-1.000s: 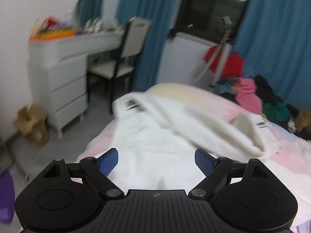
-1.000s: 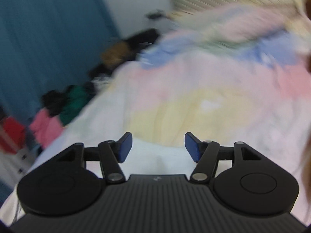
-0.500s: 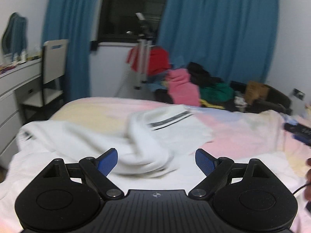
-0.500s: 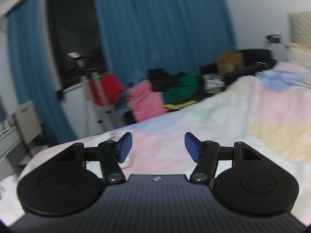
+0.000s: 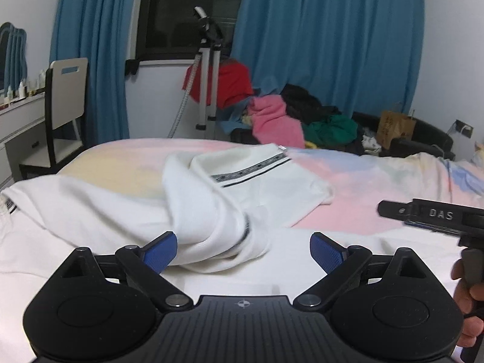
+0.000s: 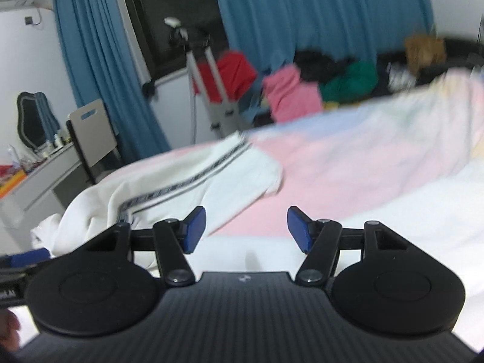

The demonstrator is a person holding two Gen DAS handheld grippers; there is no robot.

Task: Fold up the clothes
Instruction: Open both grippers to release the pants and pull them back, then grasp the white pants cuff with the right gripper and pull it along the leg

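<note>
The left gripper (image 5: 243, 249) had just been opening — jaws wide, nothing between; the right gripper (image 6: 246, 230) gaped empty too. The white garment (image 5: 211, 199), black-striped and rumpled, lay on the pastel bed (image 5: 363, 181) — stretched sideways across it.

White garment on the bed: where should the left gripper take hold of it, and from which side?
Probably the thick bunched fold of the white garment lying just ahead of the left gripper. Its rounded ridge stands up off the bed, so the open jaws, which have just been widening and hold nothing, could come straight in from the near side and straddle it.
</note>
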